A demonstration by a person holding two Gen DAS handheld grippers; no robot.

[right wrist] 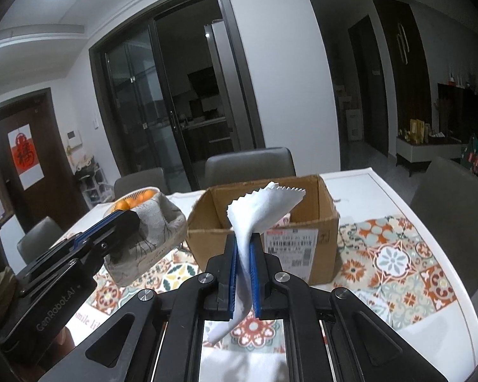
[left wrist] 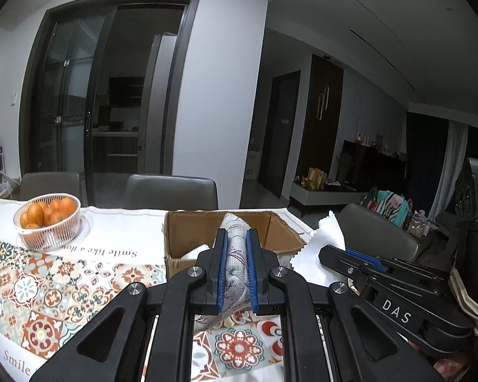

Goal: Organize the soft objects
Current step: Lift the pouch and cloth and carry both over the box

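Note:
My left gripper (left wrist: 236,238) is shut on a folded grey patterned cloth (left wrist: 235,254), held above the table just in front of an open cardboard box (left wrist: 181,238). In the right wrist view that grey cloth (right wrist: 156,232) hangs from the left gripper (right wrist: 124,219), left of the box (right wrist: 302,219). My right gripper (right wrist: 243,242) is shut on a thin white cloth with zigzag edges (right wrist: 261,210), held up in front of the box. The white cloth (left wrist: 322,248) and right gripper (left wrist: 337,251) also show in the left wrist view, right of the box. Something white lies inside the box.
A white basket of oranges (left wrist: 47,219) stands at the far left on the tiled-pattern tablecloth (left wrist: 47,280). Grey chairs (left wrist: 172,191) stand behind the table and another chair (right wrist: 455,210) at its right side. The table edge (right wrist: 408,203) runs to the right of the box.

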